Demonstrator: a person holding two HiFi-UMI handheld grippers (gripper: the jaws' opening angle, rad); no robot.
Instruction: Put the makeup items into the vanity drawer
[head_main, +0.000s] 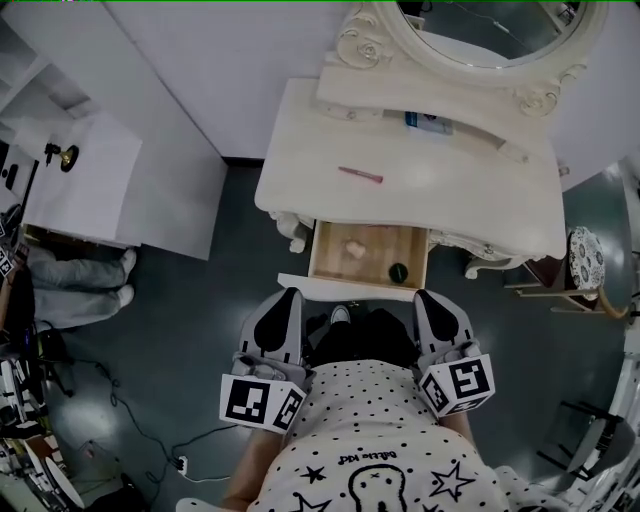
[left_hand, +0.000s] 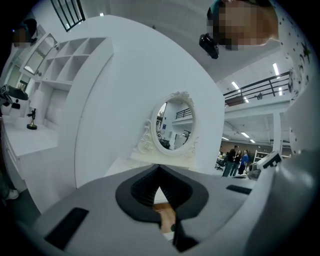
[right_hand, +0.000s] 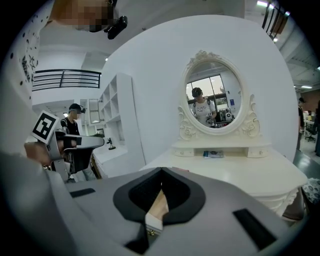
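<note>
The drawer (head_main: 385, 243) shows matt bare wood, the vanity (head_main: 450, 190) smooth cream paint

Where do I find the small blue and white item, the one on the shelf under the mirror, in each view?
Head view: the blue and white item is near the top, right of centre, on the shelf.
Left gripper view: not visible.
Right gripper view: right of centre, on the same shelf.
Shared landmark: the oval mirror, in all three views.
</note>
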